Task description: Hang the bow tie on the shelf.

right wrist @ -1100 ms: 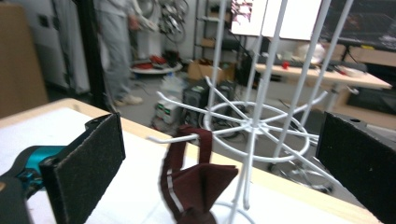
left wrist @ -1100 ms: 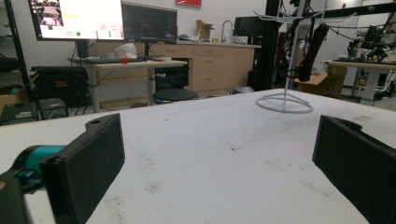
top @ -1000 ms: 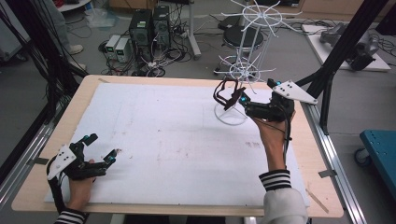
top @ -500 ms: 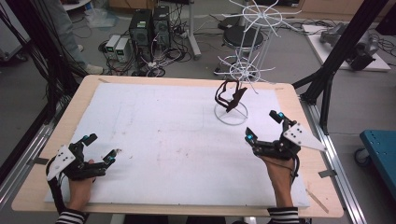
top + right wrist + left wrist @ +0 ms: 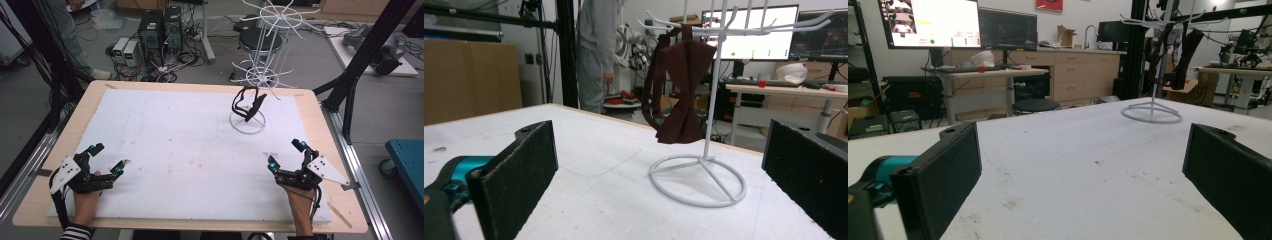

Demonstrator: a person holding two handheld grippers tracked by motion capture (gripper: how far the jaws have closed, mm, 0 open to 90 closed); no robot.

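A dark maroon bow tie (image 5: 248, 104) hangs by its strap from a low arm of a white wire stand (image 5: 247, 122) at the back right of the white mat (image 5: 175, 150). My right gripper (image 5: 286, 153) rests open near the front right of the mat, well apart from the stand. In the right gripper view the bow tie (image 5: 679, 85) and the stand's ring base (image 5: 696, 180) sit ahead between the spread jaws. My left gripper (image 5: 109, 156) lies open at the front left, holding nothing. The left gripper view has the stand (image 5: 1152, 112) far off to the right.
The mat lies on a wooden table (image 5: 320, 130) with bare edges around it. Black frame posts (image 5: 360, 65) rise beside the back right corner. Computers and cables (image 5: 160, 35) sit on the floor behind. A person (image 5: 596, 50) stands beyond the table's far side.
My right gripper has drawn back from the stand to the front right of the mat, open. The bow tie stays hanging on the stand. The left gripper has not moved.
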